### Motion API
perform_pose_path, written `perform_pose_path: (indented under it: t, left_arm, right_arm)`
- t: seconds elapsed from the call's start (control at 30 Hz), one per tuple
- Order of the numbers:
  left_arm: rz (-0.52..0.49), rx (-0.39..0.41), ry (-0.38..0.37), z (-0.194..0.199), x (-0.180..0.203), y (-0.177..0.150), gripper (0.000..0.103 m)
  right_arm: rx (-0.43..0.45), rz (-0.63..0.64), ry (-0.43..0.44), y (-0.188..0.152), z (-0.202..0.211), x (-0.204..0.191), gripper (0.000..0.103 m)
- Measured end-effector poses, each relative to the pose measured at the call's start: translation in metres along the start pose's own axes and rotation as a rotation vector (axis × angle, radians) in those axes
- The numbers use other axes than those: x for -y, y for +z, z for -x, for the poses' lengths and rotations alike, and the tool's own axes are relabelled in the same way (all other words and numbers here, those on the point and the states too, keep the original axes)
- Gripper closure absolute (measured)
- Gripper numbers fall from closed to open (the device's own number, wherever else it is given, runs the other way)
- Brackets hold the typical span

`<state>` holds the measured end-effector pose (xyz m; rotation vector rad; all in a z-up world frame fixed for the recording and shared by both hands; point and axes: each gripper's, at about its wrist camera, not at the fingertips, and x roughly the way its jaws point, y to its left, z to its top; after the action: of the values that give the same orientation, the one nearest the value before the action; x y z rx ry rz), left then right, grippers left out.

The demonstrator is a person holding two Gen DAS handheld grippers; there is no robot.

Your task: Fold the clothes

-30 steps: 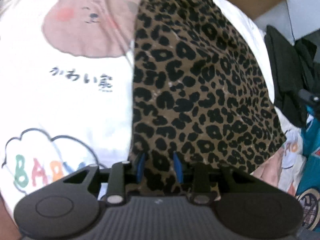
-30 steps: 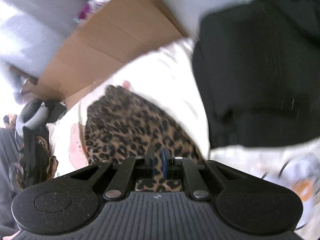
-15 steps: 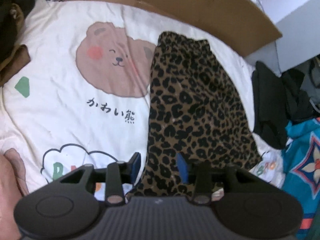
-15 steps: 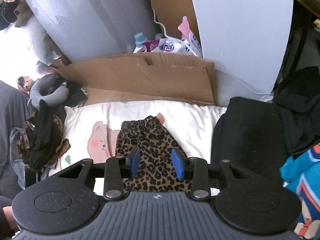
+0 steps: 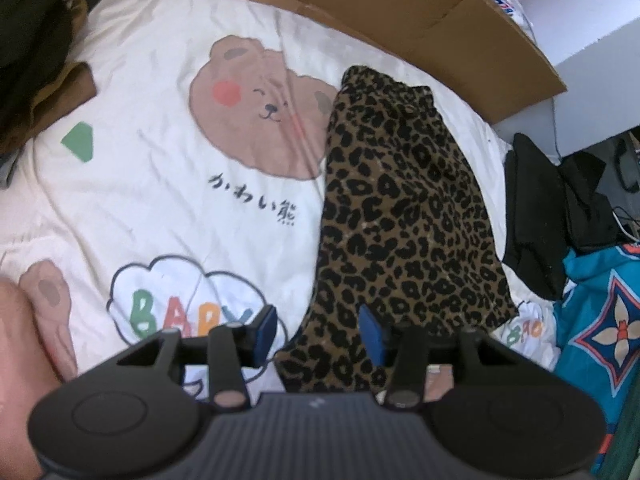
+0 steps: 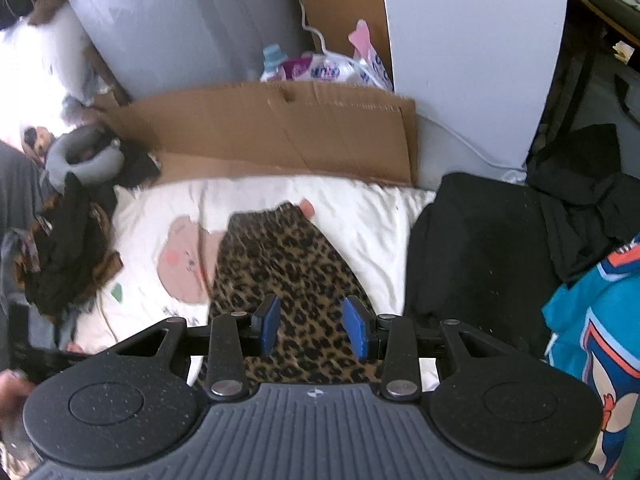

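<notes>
A: Left gripper (image 5: 318, 330): jaws opening, blue pads apart, nothing pinched; hanging above the near end of the leopard-print garment (image 5: 404, 216).

B: Right gripper (image 6: 312, 324): pads parted too, gripping nothing, raised over the same leopard-print garment (image 6: 288, 280).

A: Garment lying flat, folded into a long narrow strip, gathered waistband at the far end, on the cream bear-print blanket (image 5: 160, 184), just right of the bear's face.

B: Beyond the blanket, flattened cardboard (image 6: 280, 128) against a grey wall. Right of the strip, a black garment (image 6: 472, 248), then teal patterned fabric (image 6: 600, 320).

A: Dark clothes heaped at the blanket's left corner (image 6: 64, 256).
</notes>
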<state>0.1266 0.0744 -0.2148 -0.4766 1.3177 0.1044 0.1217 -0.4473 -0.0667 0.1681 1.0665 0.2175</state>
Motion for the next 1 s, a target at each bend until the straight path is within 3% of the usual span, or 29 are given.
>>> perform_pose_path:
  t: [0.13,0.43,0.7,0.87,1.0]
  left_arm:
    - [0.036,-0.029,0.012,-0.011,-0.019,-0.017,0.055]
    - [0.187,-0.092,-0.056,-0.054,-0.046,-0.061,0.057]
    - [0.183,-0.1,-0.127,-0.092,-0.039,-0.085,0.053]
    - [0.155,-0.086,-0.128,-0.107,-0.035,-0.093,0.049]
    - [0.126,-0.068,-0.133,-0.114,-0.036,-0.097,0.043]
  right_arm:
    - [-0.048,0.021,-0.021,-0.01,-0.012,0.0,0.061]
    - [-0.109,0.099,0.009,-0.025,-0.041,-0.009,0.061]
    - [-0.181,0.127,0.01,-0.044,-0.064,-0.006,0.061]
    - [-0.223,0.099,-0.001,-0.047,-0.071,0.0,0.061]
    - [-0.187,0.053,0.017,-0.036,-0.063,0.004,0.061]
